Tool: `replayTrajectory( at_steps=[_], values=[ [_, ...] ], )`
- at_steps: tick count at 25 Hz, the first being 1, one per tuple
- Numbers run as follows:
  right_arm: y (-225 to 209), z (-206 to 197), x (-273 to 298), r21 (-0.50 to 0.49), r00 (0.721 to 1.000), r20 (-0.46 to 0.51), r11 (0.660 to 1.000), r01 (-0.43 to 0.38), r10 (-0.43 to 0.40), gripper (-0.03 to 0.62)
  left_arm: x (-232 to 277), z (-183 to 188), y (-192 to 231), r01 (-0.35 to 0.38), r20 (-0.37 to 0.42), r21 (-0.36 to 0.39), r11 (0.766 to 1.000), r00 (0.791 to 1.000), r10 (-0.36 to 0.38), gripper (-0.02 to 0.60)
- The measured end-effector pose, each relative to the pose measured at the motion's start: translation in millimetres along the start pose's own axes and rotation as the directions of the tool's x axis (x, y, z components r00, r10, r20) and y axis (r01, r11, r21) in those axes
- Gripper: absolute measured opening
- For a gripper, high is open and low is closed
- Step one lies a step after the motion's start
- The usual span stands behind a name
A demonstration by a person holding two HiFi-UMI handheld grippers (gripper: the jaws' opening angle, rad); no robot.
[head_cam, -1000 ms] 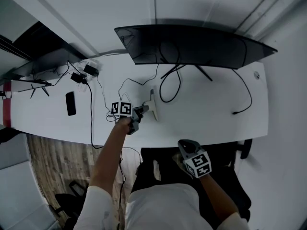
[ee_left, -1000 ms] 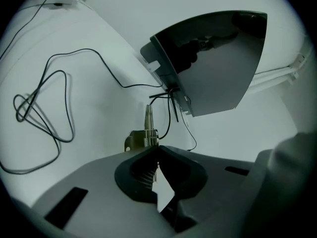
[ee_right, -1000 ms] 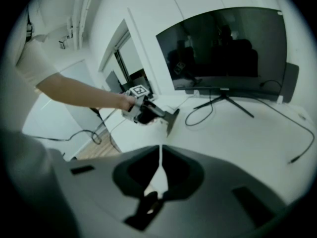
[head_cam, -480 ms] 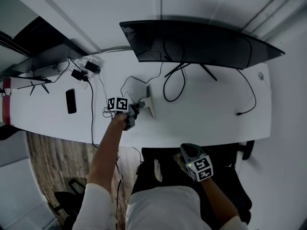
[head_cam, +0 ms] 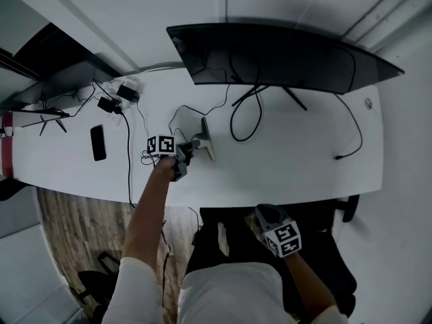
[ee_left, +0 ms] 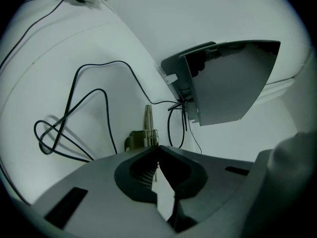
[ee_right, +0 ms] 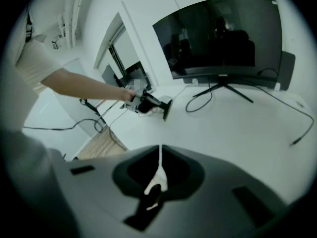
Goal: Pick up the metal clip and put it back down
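The metal clip (head_cam: 204, 139) is long and silvery, with a spring near its handles, and it sits low over the white desk (head_cam: 290, 171) left of the middle. My left gripper (head_cam: 191, 145) is shut on its near end; in the left gripper view the clip (ee_left: 147, 128) sticks out just past the closed jaw tips (ee_left: 157, 150). My right gripper (head_cam: 262, 212) hangs shut and empty in front of the desk's near edge, above the person's lap. From the right gripper view (ee_right: 160, 147) the clip (ee_right: 166, 108) shows far off beside the left gripper (ee_right: 143, 103).
A wide dark monitor (head_cam: 283, 56) on a splayed stand fills the back of the desk. Black cables loop (head_cam: 243, 123) beside the clip and trail right (head_cam: 351, 140). A phone (head_cam: 98, 143) and power adapters (head_cam: 118, 98) lie at the left. A dark chair (head_cam: 324, 248) stands below the desk edge.
My left gripper has carried the clip leftward along the desk and a little lower. The right gripper has sunk slightly but stays in front of the desk.
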State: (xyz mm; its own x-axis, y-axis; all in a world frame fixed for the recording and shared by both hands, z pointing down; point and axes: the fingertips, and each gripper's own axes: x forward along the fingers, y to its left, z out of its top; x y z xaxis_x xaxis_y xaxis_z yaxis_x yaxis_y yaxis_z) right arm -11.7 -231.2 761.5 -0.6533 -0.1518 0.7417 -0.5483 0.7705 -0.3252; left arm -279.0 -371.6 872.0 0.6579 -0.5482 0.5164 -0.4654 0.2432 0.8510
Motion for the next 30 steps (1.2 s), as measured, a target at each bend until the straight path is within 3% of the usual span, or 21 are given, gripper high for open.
replayTrajectory(
  at_steps=[6,16,19,23,30],
  values=[
    [3,-1,0,0.010,1.000,0.005,1.000,0.012,-0.012,0.035,-3,4,5,-0.051,0.019,0.038,0.998,0.999,0.051,0.045],
    [16,-1,-5,0.019,0.999,0.020,0.999,0.033,-0.033,0.035,-14,12,3,-0.070,0.068,0.038,0.997,0.995,0.067,0.195],
    [25,1,-8,0.015,0.999,0.032,0.999,0.038,-0.039,0.035,-29,17,2,-0.084,0.119,0.037,0.996,0.990,0.079,0.201],
    [35,10,-15,0.005,0.997,0.055,0.998,0.056,-0.056,0.035,-62,21,1,-0.121,0.254,0.064,0.991,0.962,0.101,0.199],
    [51,25,-35,-0.007,0.989,0.107,0.994,0.107,-0.106,0.035,-101,-11,-11,-0.049,0.285,0.030,0.998,0.958,0.039,0.198]
  ],
)
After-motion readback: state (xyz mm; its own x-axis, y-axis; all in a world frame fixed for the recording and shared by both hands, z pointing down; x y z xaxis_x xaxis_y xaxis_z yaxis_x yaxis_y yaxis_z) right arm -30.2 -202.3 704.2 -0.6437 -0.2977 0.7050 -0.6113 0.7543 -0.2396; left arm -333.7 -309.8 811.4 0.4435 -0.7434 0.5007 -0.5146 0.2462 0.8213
